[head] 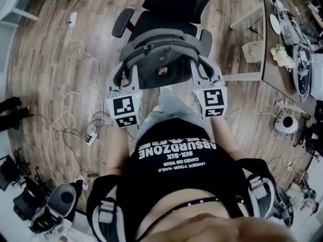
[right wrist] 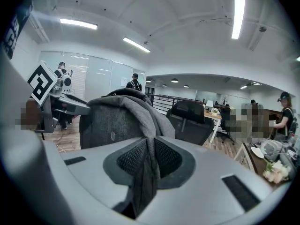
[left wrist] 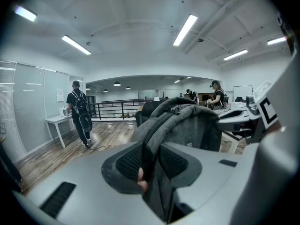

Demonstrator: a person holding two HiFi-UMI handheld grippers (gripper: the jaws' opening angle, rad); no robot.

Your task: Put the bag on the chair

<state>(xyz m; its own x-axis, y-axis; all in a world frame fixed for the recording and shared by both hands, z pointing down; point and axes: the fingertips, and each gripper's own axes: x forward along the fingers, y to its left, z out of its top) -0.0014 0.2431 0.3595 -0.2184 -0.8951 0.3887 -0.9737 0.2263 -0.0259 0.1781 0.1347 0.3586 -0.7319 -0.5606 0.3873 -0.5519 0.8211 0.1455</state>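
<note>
1. The bag [head: 159, 67] is a soft, rounded backpack of grey woven fabric, with a zip along its top and a small label on the front panel.
2. The bag hangs between both grippers. In the head view it lies over the seat of the chair [head: 174, 6]; contact with the seat cannot be determined.
3. The chair is a black office type with padded armrests and a tall back.
4. The left gripper [left wrist: 150, 162] has dark, textured fingers [left wrist: 127, 162] clamped on a thick grey strap of the bag, set fairly wide.
5. The right gripper [right wrist: 147, 157] has its fingers [right wrist: 130, 159] nearly together, pinching a thin fold of strap.
6. Both gripper shells are smooth light-grey plastic.
7. The floor [head: 45, 59] is wood plank, with a white cable [head: 90, 59] lying on it.
</note>
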